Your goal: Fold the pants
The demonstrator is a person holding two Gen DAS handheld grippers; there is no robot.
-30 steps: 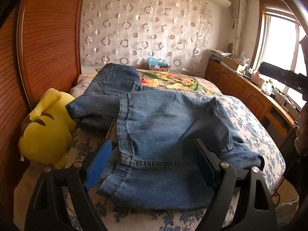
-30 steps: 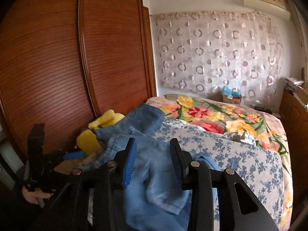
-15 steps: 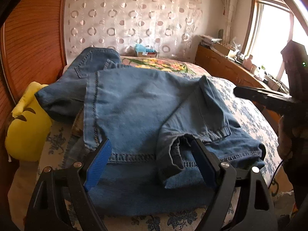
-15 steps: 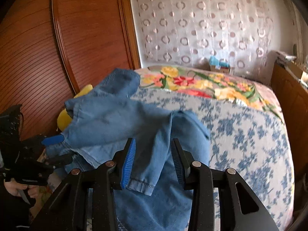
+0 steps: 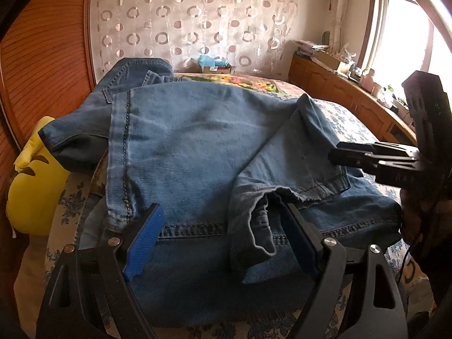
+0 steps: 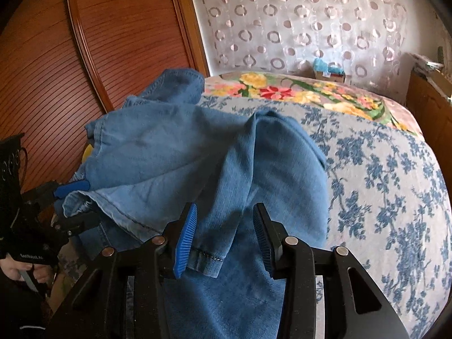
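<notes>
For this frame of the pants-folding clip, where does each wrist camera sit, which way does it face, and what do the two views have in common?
Left wrist: rides the left gripper, facing down the bed toward the circle-patterned curtain; open jaws over the jeans; right gripper enters from the window side.
Right wrist: rides the right gripper, angled toward the wooden wardrobe; jaws open astride a folded leg; left gripper and a hand at the edge.
Shared: jeans, bed, curtain, yellow plush toy.

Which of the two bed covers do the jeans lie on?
The blue-flowered cover, nearer the camera, lies under the jeans; the bright cover with yellow and red flowers lies farther back.
</notes>
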